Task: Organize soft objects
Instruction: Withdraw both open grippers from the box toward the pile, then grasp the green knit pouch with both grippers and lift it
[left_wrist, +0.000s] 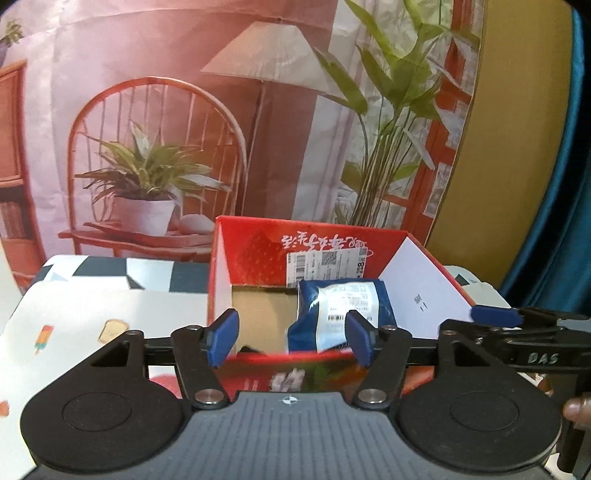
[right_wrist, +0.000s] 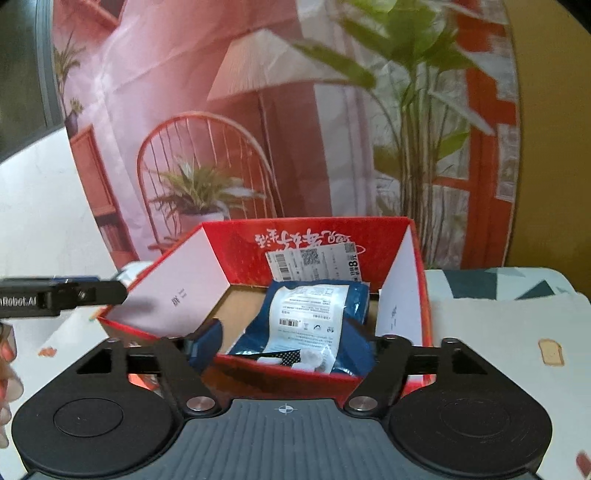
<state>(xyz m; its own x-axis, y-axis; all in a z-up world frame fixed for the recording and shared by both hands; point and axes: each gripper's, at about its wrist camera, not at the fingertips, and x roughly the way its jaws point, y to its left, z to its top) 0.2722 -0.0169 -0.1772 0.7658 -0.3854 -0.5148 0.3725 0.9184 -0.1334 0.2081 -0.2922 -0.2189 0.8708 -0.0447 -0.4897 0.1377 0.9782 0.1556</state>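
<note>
Currently the blue package (right_wrist: 314, 325) lies inside the red box (right_wrist: 306, 236) (flaps up) on the patterned surface (right_wrist: 498, 332). Left gripper (left_wrist: 291, 338) and right gripper (right_wrist: 286, 341) hover at the box's near wall, fingers spread, holding nothing

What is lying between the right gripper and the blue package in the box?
Only the red box's near wall; the right gripper is open around the blue package just behind it, seen in the right wrist view.
</note>
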